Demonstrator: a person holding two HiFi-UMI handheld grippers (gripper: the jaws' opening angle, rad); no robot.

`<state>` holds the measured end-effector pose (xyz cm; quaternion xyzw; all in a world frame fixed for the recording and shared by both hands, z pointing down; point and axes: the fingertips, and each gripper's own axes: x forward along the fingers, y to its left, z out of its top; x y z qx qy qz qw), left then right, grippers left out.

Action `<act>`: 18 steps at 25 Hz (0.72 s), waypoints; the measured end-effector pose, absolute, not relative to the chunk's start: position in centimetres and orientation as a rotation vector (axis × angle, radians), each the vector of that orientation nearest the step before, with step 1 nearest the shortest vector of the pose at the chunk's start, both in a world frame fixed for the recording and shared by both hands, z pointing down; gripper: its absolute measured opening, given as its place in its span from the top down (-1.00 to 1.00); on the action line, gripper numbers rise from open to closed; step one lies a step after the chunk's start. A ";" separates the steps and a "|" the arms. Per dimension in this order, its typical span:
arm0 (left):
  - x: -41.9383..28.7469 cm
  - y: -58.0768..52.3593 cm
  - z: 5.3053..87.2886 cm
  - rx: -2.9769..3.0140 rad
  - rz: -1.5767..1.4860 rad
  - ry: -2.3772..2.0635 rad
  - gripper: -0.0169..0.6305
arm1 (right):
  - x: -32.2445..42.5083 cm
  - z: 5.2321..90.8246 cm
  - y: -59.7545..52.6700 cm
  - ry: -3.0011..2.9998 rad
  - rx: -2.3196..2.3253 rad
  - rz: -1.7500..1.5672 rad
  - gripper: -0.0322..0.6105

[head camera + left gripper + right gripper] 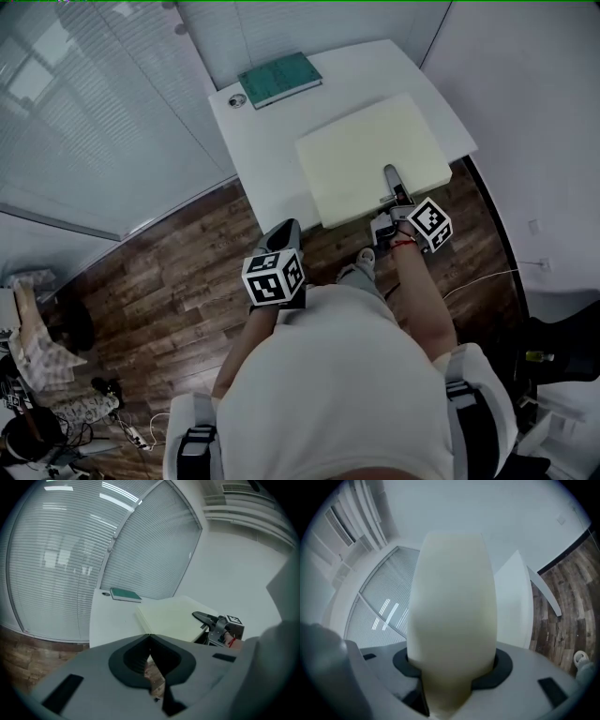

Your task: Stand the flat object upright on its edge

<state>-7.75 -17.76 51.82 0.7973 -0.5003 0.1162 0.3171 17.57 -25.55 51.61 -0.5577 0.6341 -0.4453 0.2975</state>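
The flat object is a thick cream pad lying on the white table, with its near edge along the table's front. My right gripper is shut on that near edge, one jaw lying on top of the pad. In the right gripper view the pad fills the space between the jaws of my right gripper. My left gripper hangs just short of the table's front edge, shut on nothing. From the left gripper view, the left gripper faces the pad and the right gripper.
A green book lies at the table's far edge beside a small round cap. Glass walls with blinds stand left and behind. Wooden floor runs below, with my shoe near the table. A white wall is at the right.
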 end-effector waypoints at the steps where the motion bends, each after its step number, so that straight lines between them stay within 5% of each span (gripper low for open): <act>1: -7.7 -17.8 51.8 2.097 0.307 -1.317 0.89 | 17.6 51.2 -26.0 1.708 -1.499 -1.165 0.09; 18: -7.2 -18.9 52.7 2.056 0.331 -1.350 0.89 | 15.7 46.1 -32.9 2.093 -1.735 -0.840 0.09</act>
